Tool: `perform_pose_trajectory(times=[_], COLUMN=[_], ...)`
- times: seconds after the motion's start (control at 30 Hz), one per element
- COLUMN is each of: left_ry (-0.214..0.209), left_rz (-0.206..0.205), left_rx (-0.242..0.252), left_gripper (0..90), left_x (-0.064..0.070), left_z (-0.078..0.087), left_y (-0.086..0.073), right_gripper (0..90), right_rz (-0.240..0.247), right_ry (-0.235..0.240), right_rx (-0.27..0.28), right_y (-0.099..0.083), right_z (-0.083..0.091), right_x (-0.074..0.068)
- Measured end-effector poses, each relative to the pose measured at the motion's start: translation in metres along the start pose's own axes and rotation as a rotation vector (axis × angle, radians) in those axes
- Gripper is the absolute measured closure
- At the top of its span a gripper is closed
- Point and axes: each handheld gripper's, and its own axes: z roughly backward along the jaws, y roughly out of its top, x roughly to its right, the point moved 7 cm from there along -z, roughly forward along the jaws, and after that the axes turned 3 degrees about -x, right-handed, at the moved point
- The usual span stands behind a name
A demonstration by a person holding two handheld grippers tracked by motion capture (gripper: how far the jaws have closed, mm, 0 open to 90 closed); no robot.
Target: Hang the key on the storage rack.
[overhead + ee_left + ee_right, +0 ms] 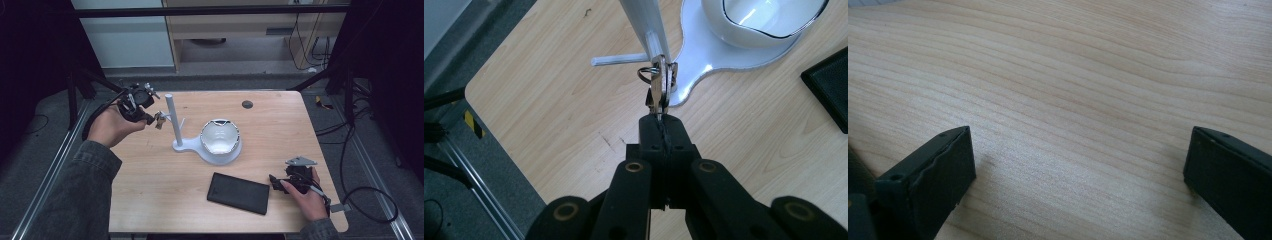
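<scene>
Left gripper (659, 120) clamps a half-hidden metal clip (659, 82); type unclear.

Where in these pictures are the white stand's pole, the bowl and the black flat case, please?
white stand's pole (172, 120), high view, on the middle of the upright shaft.
bowl (220, 136), high view, on its white inside.
black flat case (239, 193), high view, on the middle of its top face.
</scene>
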Motion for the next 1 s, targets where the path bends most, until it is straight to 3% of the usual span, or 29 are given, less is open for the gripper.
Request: perform_pose_trajectory(times=[0.4,0.5,0.6,0.67,0.87,1.0], left_ry=[-0.008,0.009,0.003,-0.014,-0.013,-0.007], left_rz=[0.001,-0.010,0.010,0.020,0.016,0.034], left_rx=[-0.032,-0.040,-0.038,-0.024,0.024,0.095], left_gripper=[89.2,89.2,89.2,89.1,88.8,85.3], left_x=[-0.001,0.000,-0.004,-0.004,-0.003,-0.004], left_z=[-0.007,-0.007,-0.008,-0.012,-0.020,-0.020], left_y=[0.006,0.008,0.006,0.004,0.003,-0.002], right_gripper=[0.3,0.3,0.4,0.3,0.3,0.3], right_rz=[-0.005,-0.007,-0.007,-0.007,-0.006,-0.007], right_ry=[0.003,0.005,0.006,0.005,0.005,0.005], right_rx=[-0.001,0.002,0.001,0.000,0.000,0.000], right_y=[0.000,0.000,0.000,0.000,0.000,0.000], right_z=[0.000,0.000,0.000,0.000,0.000,0.000], right_x=[-0.001,-0.002,-0.002,-0.002,-0.002,-0.002])
